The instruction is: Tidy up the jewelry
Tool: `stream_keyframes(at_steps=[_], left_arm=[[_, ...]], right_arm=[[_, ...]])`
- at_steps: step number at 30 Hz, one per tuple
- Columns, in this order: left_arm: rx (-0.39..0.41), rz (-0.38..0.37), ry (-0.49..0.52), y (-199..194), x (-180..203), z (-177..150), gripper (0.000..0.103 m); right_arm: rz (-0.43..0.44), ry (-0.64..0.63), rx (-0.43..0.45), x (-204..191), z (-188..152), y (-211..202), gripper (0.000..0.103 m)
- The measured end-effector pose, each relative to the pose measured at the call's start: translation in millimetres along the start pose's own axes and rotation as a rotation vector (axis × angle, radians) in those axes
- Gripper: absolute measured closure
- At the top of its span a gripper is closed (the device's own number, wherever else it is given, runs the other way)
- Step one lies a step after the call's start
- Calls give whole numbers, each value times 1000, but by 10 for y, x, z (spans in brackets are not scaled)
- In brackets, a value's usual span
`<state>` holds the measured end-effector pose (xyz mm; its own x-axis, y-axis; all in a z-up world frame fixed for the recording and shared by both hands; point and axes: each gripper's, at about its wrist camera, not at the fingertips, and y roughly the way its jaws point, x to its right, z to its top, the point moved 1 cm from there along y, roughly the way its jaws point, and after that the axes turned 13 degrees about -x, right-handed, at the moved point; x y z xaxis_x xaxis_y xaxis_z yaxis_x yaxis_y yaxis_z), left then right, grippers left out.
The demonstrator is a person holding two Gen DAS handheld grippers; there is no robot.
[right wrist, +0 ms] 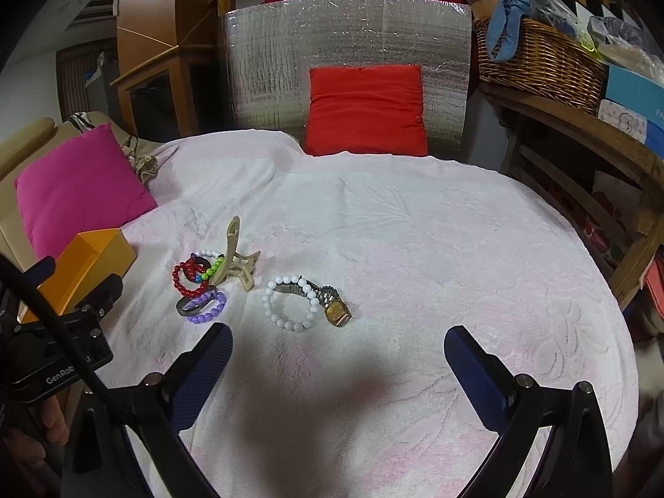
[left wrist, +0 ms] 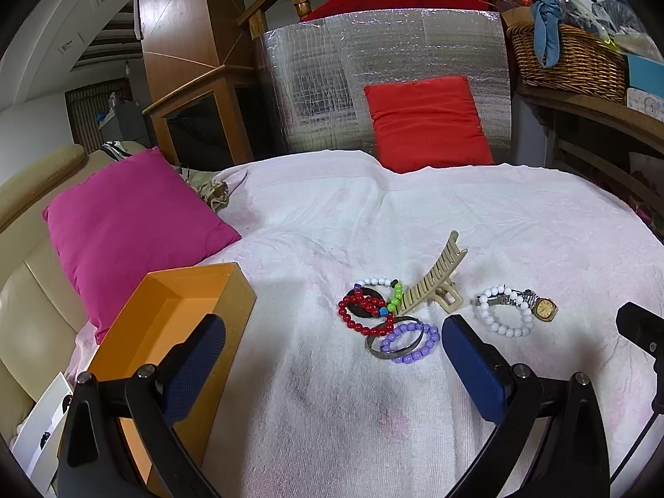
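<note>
Item: loose jewelry, lying in two small groups on the pale pink towel [left wrist: 332, 406], none of it yet in the orange box [left wrist: 174, 315].

Group one, nearer the box: red bead bracelet [left wrist: 365, 311], purple bead bracelet [left wrist: 411, 342] overlapping a grey metal bangle [left wrist: 375, 350], a multicoloured bead strand [left wrist: 392, 294], and a beige claw clip [left wrist: 435, 278] leaning across them, its long axis running from near-left to far-right.

Group two, just to the right: white bead bracelet [right wrist: 290, 303] touching a gold-faced wristwatch [right wrist: 336, 311], whose band runs under the beads.

Left tool [left wrist: 332, 352]: fingers spread wide, holding nothing. Group one lies ahead and slightly right of its centre line, close to the inner finger; the box stands at its left finger.

Right tool [right wrist: 338, 357]: fingers likewise spread wide, empty. The white bracelet and watch lie just ahead, left of centre.

Judgement: the left tool is nearer both the heap and the box, so the first pick probably falls to it. The purple bracelet is closest, but its overlap with the bangle may drag both.
</note>
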<state>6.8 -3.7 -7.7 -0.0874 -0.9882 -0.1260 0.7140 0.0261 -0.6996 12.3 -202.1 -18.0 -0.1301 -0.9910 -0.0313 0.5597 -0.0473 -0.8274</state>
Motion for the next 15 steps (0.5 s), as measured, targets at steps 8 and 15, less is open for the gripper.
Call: stream_keyframes(at_steps=[8, 15], left_arm=[[8, 3, 0, 26, 19, 12, 0], [-49, 44, -25, 219, -60, 112, 0]], right_arm=[[0, 3, -6, 4, -6, 35, 0], [20, 30, -16, 88, 38, 115, 0]])
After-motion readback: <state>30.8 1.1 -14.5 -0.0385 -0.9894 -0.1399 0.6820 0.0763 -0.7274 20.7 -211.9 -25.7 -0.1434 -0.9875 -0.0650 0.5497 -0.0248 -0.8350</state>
